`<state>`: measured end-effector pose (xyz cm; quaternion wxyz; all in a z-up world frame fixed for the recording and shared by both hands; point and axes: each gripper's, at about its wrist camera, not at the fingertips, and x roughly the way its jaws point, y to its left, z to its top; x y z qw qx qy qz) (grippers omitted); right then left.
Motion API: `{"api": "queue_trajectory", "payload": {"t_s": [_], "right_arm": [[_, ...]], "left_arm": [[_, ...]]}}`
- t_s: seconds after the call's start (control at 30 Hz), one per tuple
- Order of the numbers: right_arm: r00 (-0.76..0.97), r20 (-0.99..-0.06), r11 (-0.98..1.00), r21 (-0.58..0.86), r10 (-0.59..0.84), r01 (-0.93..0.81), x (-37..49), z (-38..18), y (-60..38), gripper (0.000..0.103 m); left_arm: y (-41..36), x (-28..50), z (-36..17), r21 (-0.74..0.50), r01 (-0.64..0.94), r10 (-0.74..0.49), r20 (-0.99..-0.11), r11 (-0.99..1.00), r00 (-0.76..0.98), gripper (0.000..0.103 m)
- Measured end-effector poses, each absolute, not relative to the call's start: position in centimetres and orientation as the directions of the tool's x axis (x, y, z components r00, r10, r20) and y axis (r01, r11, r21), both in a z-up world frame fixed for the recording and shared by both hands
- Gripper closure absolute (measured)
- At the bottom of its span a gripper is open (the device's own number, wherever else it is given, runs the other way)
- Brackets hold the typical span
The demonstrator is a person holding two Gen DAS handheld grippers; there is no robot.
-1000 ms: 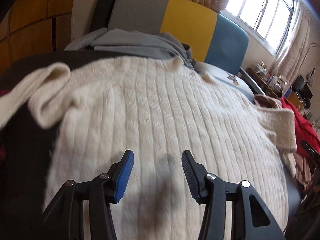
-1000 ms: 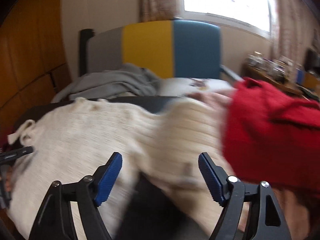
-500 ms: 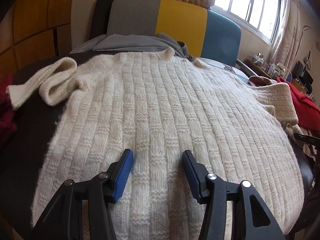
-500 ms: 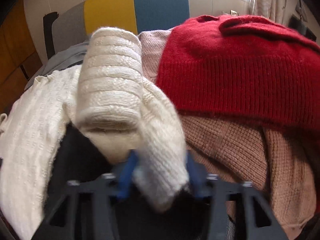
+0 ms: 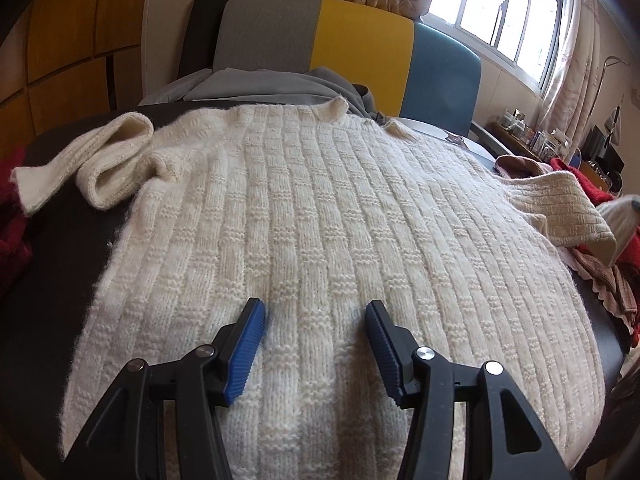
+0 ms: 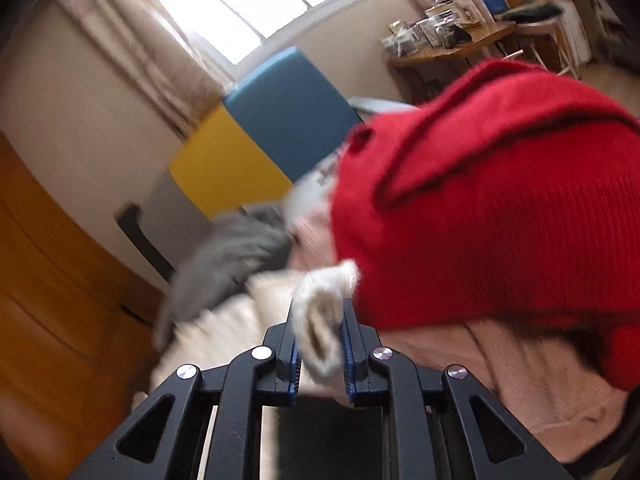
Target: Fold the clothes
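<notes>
A cream knitted sweater (image 5: 320, 220) lies spread flat on a dark table (image 5: 48, 264). Its one sleeve (image 5: 100, 160) is bunched at the far left, and the other sleeve (image 5: 560, 208) runs off to the right. My left gripper (image 5: 314, 308) stands open just over the lower middle of the sweater body, with nothing pinched. In the right wrist view my right gripper (image 6: 320, 302) is shut on the sleeve's cuff (image 6: 324, 288), rolled to one side and lifted beside a red knit garment (image 6: 500, 200).
A pink-brown garment (image 6: 500, 368) lies under the red one at the table's right side. Grey clothing (image 5: 280, 84) is heaped behind the sweater, against a grey, yellow and blue backrest (image 5: 360, 40). More red fabric (image 5: 12, 232) sits at the left edge.
My right gripper went from open to shut on the cream sleeve cuff, then lifted and rolled with it. The left gripper slid a little over the sweater, then held still, open.
</notes>
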<state>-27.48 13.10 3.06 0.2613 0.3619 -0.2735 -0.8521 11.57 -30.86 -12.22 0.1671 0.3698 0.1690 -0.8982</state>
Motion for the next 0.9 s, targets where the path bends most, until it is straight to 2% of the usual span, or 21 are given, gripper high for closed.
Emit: {"api": "queue_trajectory", "payload": {"t_s": [0.17,0.3,0.37,0.47,0.53,0.67,0.73,0.9], "right_arm": [[-0.598,-0.304,-0.553,0.781,-0.742,0.29,-29.4,8.2,8.9,0.086],[-0.476,-0.199,-0.427,0.791,-0.857,0.438,-27.2,11.0,0.7,0.086],[-0.384,-0.242,-0.421,0.758,-0.891,0.498,-25.6,10.6,-4.8,0.086],[-0.222,-0.344,-0.407,0.705,-0.913,0.581,-22.8,8.2,-12.7,0.076],[-0.152,-0.398,-0.402,0.68,-0.905,0.614,-20.9,6.0,-15.1,0.054],[-0.135,-0.421,-0.406,0.662,-0.897,0.63,-17.9,2.5,-14.5,0.049],[-0.144,-0.432,-0.423,0.666,-0.89,0.615,-17.3,0.6,-13.2,0.04],[-0.149,-0.556,-0.53,0.626,-0.818,0.572,-16.5,-4.9,-11.3,0.037]], "left_arm": [[-31.6,11.5,-11.6,-0.225,0.408,-0.115,-0.744,-0.885,-0.659,0.05],[-34.3,12.1,-10.9,-0.436,0.396,0.058,-0.728,-0.808,-0.683,0.05],[-35.8,12.4,-10.8,-0.552,0.393,0.148,-0.697,-0.736,-0.702,0.049],[-37.4,12.9,-10.6,-0.663,0.382,0.232,-0.645,-0.644,-0.728,0.049],[-37.9,13.2,-10.2,-0.692,0.361,0.256,-0.619,-0.626,-0.743,0.049],[-38.2,12.5,-9.3,-0.698,0.325,0.278,-0.603,-0.638,-0.748,0.047],[-38.0,11.4,-9.0,-0.691,0.312,0.285,-0.605,-0.651,-0.744,0.047],[-37.8,7.2,-9.7,-0.651,0.35,0.275,-0.661,-0.674,-0.699,0.046]]}}
